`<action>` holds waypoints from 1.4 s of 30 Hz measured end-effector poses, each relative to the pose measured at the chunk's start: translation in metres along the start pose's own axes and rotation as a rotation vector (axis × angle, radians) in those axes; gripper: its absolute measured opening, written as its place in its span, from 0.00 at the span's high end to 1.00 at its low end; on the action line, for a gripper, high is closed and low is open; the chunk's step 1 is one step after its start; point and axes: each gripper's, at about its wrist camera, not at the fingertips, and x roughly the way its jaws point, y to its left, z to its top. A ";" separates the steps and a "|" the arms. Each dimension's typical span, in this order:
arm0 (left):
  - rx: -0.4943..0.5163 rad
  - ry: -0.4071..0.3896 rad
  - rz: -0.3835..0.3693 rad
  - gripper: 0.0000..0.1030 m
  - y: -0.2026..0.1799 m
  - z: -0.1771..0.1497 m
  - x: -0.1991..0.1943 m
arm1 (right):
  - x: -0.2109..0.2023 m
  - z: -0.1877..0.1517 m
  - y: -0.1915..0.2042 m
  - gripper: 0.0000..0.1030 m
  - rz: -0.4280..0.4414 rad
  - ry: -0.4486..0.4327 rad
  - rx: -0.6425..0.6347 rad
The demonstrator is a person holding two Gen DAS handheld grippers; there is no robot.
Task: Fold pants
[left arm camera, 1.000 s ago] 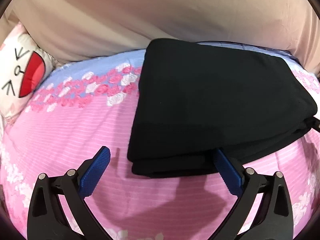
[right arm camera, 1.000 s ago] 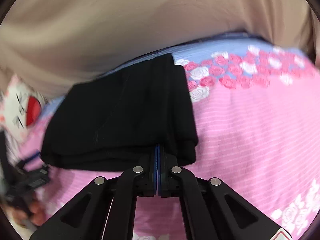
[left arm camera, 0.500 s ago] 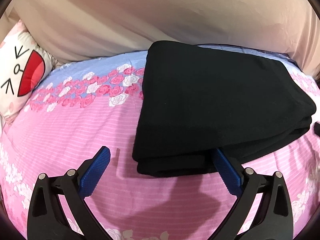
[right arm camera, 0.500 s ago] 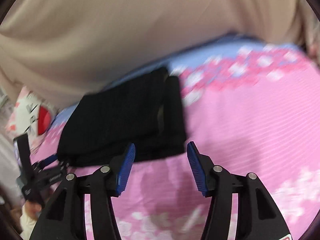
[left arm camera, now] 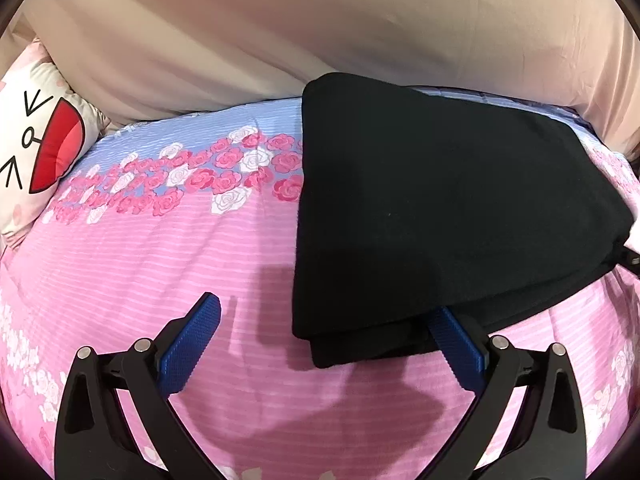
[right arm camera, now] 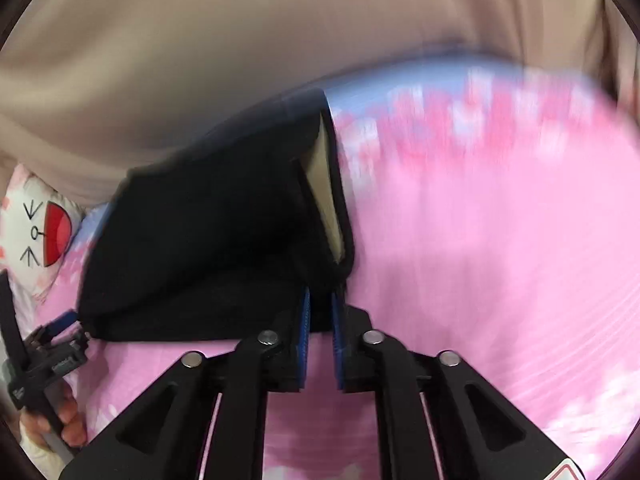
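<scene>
Pants (left arm camera: 440,208): folded black stack, long axis running ahead-left to right of left gripper (left arm camera: 326,332)
Left gripper: spread wide
Right gripper (right arm camera: 320,312): pinching pants' near edge

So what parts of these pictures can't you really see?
- Left wrist view: the left gripper right fingertip, tucked under the black pants.
- Right wrist view: the roses on the bedsheet, smeared by motion blur.
- Right wrist view: the cartoon pillow, cut off by the edge.

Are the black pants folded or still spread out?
Folded: the black pants lie as a compact stacked rectangle on the pink bedsheet, layered edges showing at the near side.
</scene>
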 end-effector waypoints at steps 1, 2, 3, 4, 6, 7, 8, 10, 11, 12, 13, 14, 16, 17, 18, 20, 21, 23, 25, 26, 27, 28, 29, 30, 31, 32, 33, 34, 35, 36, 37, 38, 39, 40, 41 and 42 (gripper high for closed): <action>-0.002 -0.003 -0.001 0.04 0.001 0.000 -0.001 | -0.009 0.002 -0.001 0.85 0.010 -0.001 0.015; -0.005 -0.005 0.001 0.04 0.001 0.000 -0.002 | -0.027 0.004 0.003 0.85 -0.001 -0.055 -0.007; -0.006 -0.006 0.000 0.05 0.002 -0.001 -0.003 | -0.045 0.004 0.007 0.80 -0.035 -0.130 -0.017; -0.007 -0.009 -0.006 0.05 0.002 -0.001 -0.005 | -0.055 0.004 0.009 0.79 -0.050 -0.166 -0.024; -0.005 -0.019 -0.003 0.05 0.001 -0.001 -0.012 | -0.072 0.002 0.017 0.79 -0.034 -0.214 -0.035; -0.001 -0.037 -0.004 0.05 0.000 -0.001 -0.021 | -0.075 -0.001 0.021 0.79 -0.025 -0.212 -0.028; 0.003 -0.056 -0.004 0.05 -0.002 -0.002 -0.032 | -0.077 -0.006 0.024 0.79 -0.024 -0.199 -0.028; -0.003 -0.103 -0.007 0.05 -0.005 -0.005 -0.062 | -0.081 -0.016 0.033 0.79 -0.022 -0.191 -0.031; -0.014 -0.119 -0.016 0.05 -0.006 -0.009 -0.077 | -0.087 -0.027 0.040 0.79 -0.015 -0.181 -0.040; -0.029 -0.142 -0.028 0.05 -0.007 -0.014 -0.098 | -0.093 -0.035 0.041 0.79 -0.015 -0.179 -0.050; -0.039 -0.158 -0.030 0.05 -0.007 -0.018 -0.112 | -0.097 -0.042 0.047 0.77 -0.027 -0.184 -0.064; -0.046 -0.176 -0.027 0.05 -0.007 -0.023 -0.126 | -0.105 -0.053 0.058 0.74 -0.055 -0.196 -0.085; -0.046 -0.213 -0.018 0.05 -0.010 -0.033 -0.155 | -0.117 -0.067 0.071 0.66 -0.087 -0.216 -0.128; -0.040 -0.225 -0.015 0.05 -0.012 -0.038 -0.169 | -0.127 -0.075 0.076 0.65 -0.101 -0.228 -0.141; -0.034 -0.233 -0.013 0.05 -0.014 -0.041 -0.177 | -0.136 -0.081 0.082 0.65 -0.100 -0.239 -0.151; -0.013 -0.241 -0.009 0.05 -0.018 -0.047 -0.192 | -0.151 -0.088 0.089 0.58 -0.099 -0.267 -0.165; 0.001 -0.239 0.003 0.05 -0.021 -0.050 -0.196 | -0.157 -0.091 0.093 0.50 -0.109 -0.283 -0.173; 0.011 -0.235 0.022 0.05 -0.025 -0.055 -0.199 | -0.168 -0.098 0.101 0.49 -0.122 -0.313 -0.190; 0.005 -0.221 0.027 0.05 -0.026 -0.060 -0.199 | -0.172 -0.101 0.104 0.49 -0.118 -0.320 -0.197; -0.001 -0.210 0.024 0.05 -0.025 -0.062 -0.198 | -0.175 -0.103 0.105 0.49 -0.113 -0.322 -0.192; -0.008 -0.201 0.018 0.05 -0.024 -0.064 -0.199 | -0.176 -0.105 0.105 0.49 -0.108 -0.321 -0.190; -0.013 -0.197 0.014 0.05 -0.023 -0.065 -0.199 | -0.177 -0.107 0.105 0.49 -0.103 -0.317 -0.188; -0.020 -0.191 0.010 0.05 -0.022 -0.066 -0.200 | -0.179 -0.110 0.106 0.49 -0.102 -0.315 -0.185; -0.028 -0.185 0.005 0.05 -0.021 -0.067 -0.200 | -0.181 -0.112 0.106 0.49 -0.102 -0.314 -0.182; -0.032 -0.182 -0.001 0.05 -0.020 -0.068 -0.201 | -0.182 -0.114 0.106 0.49 -0.099 -0.313 -0.180; -0.035 -0.179 -0.004 0.05 -0.019 -0.069 -0.201 | -0.184 -0.116 0.108 0.49 -0.099 -0.312 -0.181; -0.035 -0.176 -0.004 0.05 -0.019 -0.070 -0.202 | -0.184 -0.117 0.108 0.49 -0.100 -0.310 -0.182; -0.033 -0.176 0.002 0.05 -0.020 -0.071 -0.202 | -0.185 -0.118 0.108 0.49 -0.100 -0.307 -0.184; -0.031 -0.178 0.004 0.05 -0.020 -0.071 -0.202 | -0.185 -0.120 0.109 0.49 -0.099 -0.306 -0.185; -0.028 -0.180 0.007 0.05 -0.020 -0.072 -0.203 | -0.186 -0.121 0.110 0.49 -0.098 -0.304 -0.185; -0.028 -0.182 0.011 0.05 -0.020 -0.073 -0.204 | -0.186 -0.122 0.111 0.48 -0.095 -0.302 -0.185; -0.027 -0.184 0.005 0.05 -0.021 -0.074 -0.205 | -0.185 -0.123 0.111 0.48 -0.092 -0.299 -0.185; -0.024 -0.184 0.000 0.05 -0.021 -0.074 -0.205 | -0.185 -0.124 0.112 0.48 -0.089 -0.296 -0.186; -0.024 -0.183 0.000 0.05 -0.021 -0.075 -0.205 | -0.184 -0.125 0.113 0.48 -0.087 -0.292 -0.188; -0.022 -0.182 -0.001 0.05 -0.022 -0.075 -0.205 | -0.183 -0.126 0.114 0.48 -0.084 -0.289 -0.192; -0.020 -0.180 -0.001 0.05 -0.022 -0.076 -0.204 | -0.182 -0.127 0.116 0.48 -0.083 -0.285 -0.197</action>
